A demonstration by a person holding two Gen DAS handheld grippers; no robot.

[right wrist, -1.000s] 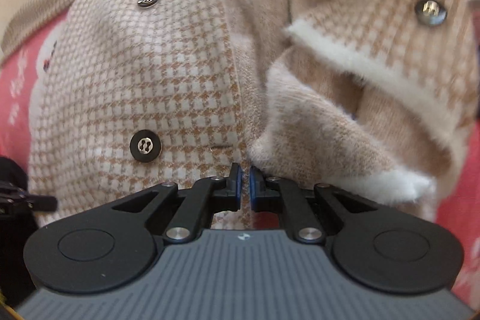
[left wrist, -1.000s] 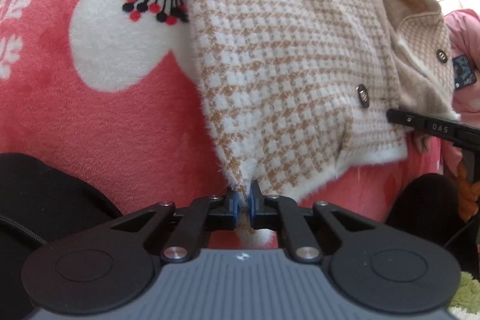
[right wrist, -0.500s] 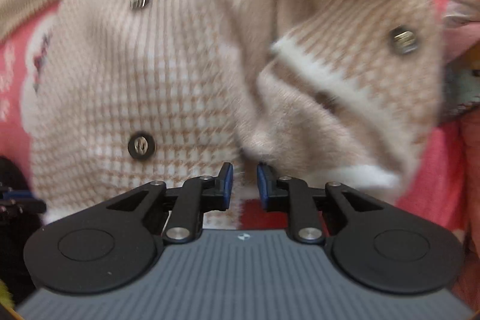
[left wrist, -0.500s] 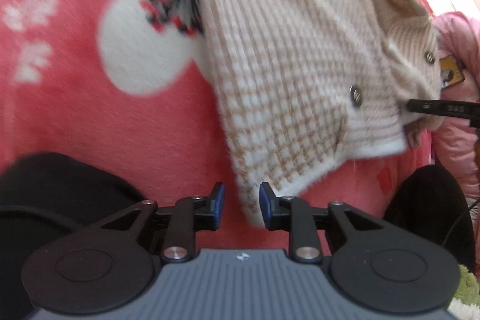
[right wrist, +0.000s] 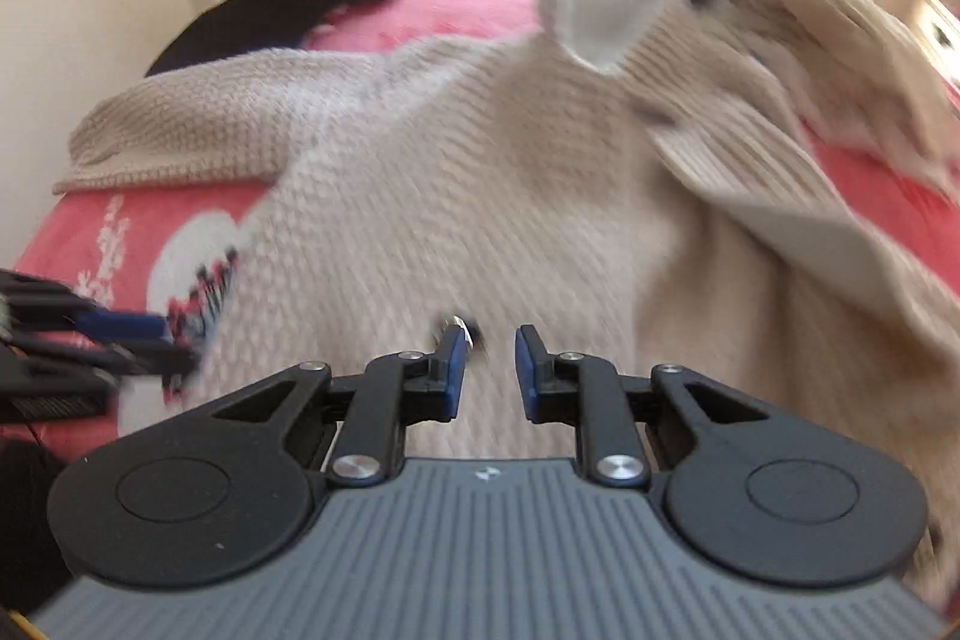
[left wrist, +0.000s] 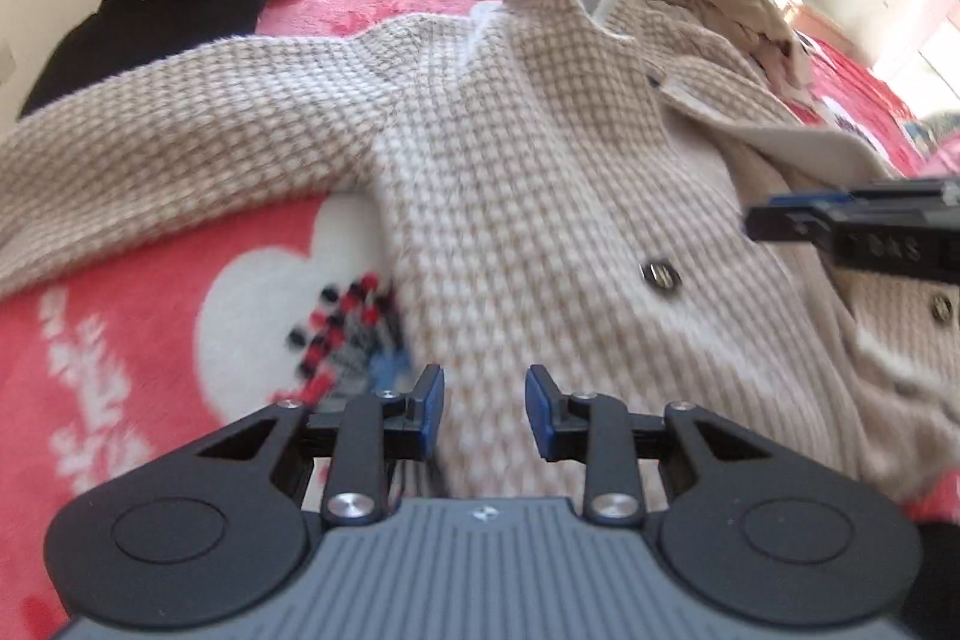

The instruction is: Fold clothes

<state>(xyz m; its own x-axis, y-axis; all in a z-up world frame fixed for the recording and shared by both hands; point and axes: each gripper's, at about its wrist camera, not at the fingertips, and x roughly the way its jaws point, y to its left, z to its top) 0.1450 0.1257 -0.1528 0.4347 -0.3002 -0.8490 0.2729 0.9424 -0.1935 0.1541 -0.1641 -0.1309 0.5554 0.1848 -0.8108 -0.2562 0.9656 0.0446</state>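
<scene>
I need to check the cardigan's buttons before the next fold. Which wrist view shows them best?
The left wrist view: two dark buttons sit fairly sharp on the cardigan front. The right wrist view is motion-blurred and shows only one dark button, partly hidden behind a fingertip.

cardigan [left wrist: 540,196]: fuzzy checked knit, buttons [left wrist: 659,274] seemingly glossy metal | blanket [left wrist: 132,316]: plush fleece | tongs [left wrist: 485,415]: matt black plastic, blue pads

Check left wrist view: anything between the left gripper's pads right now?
Nothing pinched. The left gripper, jaws opening, hovers over the beige houndstooth cardigan; only its knit shows behind the gap, in the left wrist view.
</scene>
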